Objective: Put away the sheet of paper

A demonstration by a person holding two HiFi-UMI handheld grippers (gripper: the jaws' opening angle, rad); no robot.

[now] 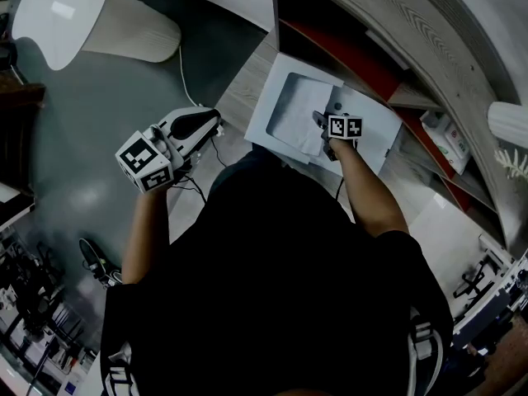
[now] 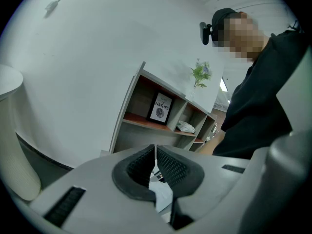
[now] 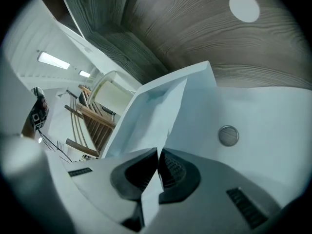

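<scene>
The sheet of paper (image 1: 290,115) is white and lies over an open white folder (image 1: 373,135) on a wooden surface (image 1: 247,85). My right gripper (image 1: 318,120) is shut on the sheet's near edge. In the right gripper view the sheet of paper (image 3: 152,112) rises from between the right gripper's (image 3: 159,153) jaws and curls up at its left side. The folder (image 3: 258,116) spreads to the right, with a round metal snap (image 3: 228,135) on it. My left gripper (image 1: 214,117) hangs over the grey floor, left of the folder and apart from it. The left gripper (image 2: 155,151) is shut with nothing in it.
Behind the folder runs a low shelf unit (image 1: 363,60) with red boards. The left gripper view shows a framed picture (image 2: 161,107) on a shelf and a small plant (image 2: 200,73) on top. A white cable (image 1: 183,74) lies on the floor. A wooden chair (image 3: 90,116) stands nearby.
</scene>
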